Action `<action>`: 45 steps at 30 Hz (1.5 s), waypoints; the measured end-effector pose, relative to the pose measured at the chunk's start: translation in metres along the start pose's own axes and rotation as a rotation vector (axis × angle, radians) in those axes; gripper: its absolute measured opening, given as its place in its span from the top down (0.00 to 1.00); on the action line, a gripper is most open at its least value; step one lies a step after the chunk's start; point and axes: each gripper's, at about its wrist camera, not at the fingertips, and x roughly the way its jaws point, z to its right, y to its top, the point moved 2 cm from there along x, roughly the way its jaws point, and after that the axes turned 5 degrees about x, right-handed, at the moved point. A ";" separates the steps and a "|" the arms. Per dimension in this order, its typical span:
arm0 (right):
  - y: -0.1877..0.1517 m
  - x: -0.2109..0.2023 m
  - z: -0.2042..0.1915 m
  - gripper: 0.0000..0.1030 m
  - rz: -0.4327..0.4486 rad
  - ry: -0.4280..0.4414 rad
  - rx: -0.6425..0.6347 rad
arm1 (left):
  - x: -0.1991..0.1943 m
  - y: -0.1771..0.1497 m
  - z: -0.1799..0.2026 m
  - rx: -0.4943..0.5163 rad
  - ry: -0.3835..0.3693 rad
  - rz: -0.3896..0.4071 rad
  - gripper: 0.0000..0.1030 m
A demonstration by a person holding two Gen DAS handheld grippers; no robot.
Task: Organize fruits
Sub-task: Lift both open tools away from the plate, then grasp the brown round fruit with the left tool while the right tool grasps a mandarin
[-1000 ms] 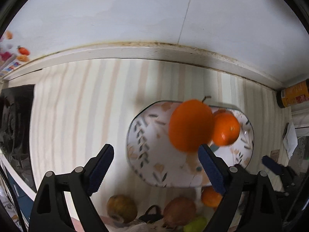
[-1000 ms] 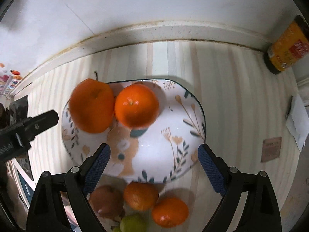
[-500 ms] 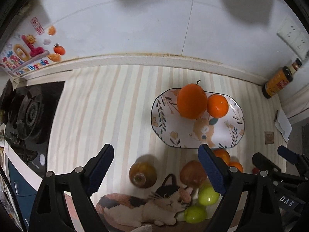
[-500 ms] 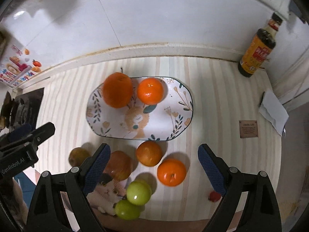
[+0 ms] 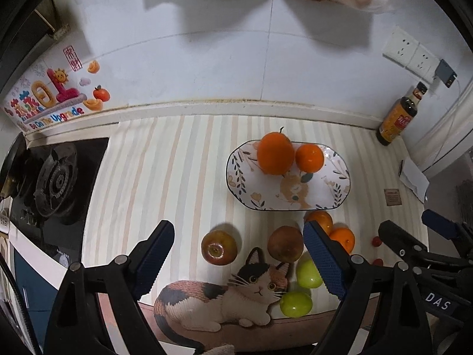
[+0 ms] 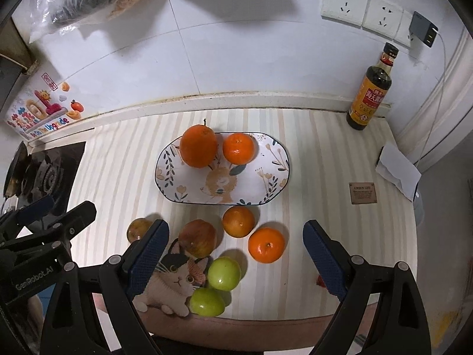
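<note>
Oranges [image 6: 198, 146] on plate [image 6: 266, 177]; both claws [image 5: 239, 266] [image 6: 233, 259] open, empty

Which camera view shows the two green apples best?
The right wrist view: both green apples lie unobstructed near the mat's front edge. In the left wrist view the left gripper's right finger partly covers the upper one.

- Front half of the plate [image 6: 275, 174] lies bare; two oranges [image 6: 198, 146] crowd its back edge.
- Loose fruit [image 6: 239, 221] clusters just before the plate, blocking the near approach.
- Striped counter [image 6: 325, 153] right of the plate is open up to the bottle [image 6: 369, 88].
</note>
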 end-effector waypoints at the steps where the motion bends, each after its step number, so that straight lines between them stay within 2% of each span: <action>1: -0.001 -0.002 0.000 0.09 0.002 0.001 0.003 | -0.002 0.000 0.000 0.002 -0.002 0.004 0.13; 9: -0.007 0.000 0.005 0.08 -0.004 0.052 0.040 | -0.001 -0.005 0.003 -0.008 -0.019 0.002 0.13; 11: -0.009 0.008 0.011 0.07 -0.019 0.065 0.059 | 0.007 -0.006 0.005 -0.007 -0.012 -0.015 0.05; 13: -0.011 0.021 0.020 0.07 -0.047 0.068 0.082 | 0.020 -0.007 0.006 -0.008 -0.015 -0.033 0.03; 16: -0.016 0.047 0.039 0.07 -0.093 0.073 0.137 | 0.049 -0.011 0.013 -0.004 -0.024 -0.097 0.03; 22: -0.034 0.123 0.083 0.07 -0.244 0.122 0.269 | 0.111 -0.023 0.039 0.014 -0.066 -0.254 0.04; 25: -0.041 0.151 0.094 0.07 -0.285 0.134 0.308 | 0.140 -0.027 0.056 0.041 -0.076 -0.313 0.04; 27: -0.045 0.170 0.099 0.09 -0.310 0.137 0.324 | 0.155 -0.028 0.063 0.064 -0.081 -0.345 0.04; 30: -0.048 0.191 0.101 0.19 -0.335 0.137 0.328 | 0.182 -0.029 0.073 0.101 -0.073 -0.395 0.04; 34: -0.050 0.211 0.105 0.29 -0.362 0.159 0.348 | 0.210 -0.032 0.085 0.142 -0.104 -0.438 0.08; 36: -0.050 0.217 0.104 0.33 -0.368 0.205 0.359 | 0.216 -0.033 0.087 0.137 -0.129 -0.445 0.21; 37: -0.049 0.218 0.103 0.36 -0.369 0.211 0.355 | 0.217 -0.034 0.089 0.122 -0.165 -0.439 0.26; 38: -0.048 0.218 0.100 0.36 -0.367 0.201 0.337 | 0.217 -0.035 0.091 0.107 -0.195 -0.432 0.40; 41: -0.048 0.215 0.091 0.36 -0.382 0.188 0.298 | 0.209 -0.040 0.094 0.124 -0.147 -0.415 0.39; 45: -0.065 0.205 0.081 0.37 -0.430 0.182 0.230 | 0.193 -0.058 0.077 0.099 -0.130 -0.432 0.40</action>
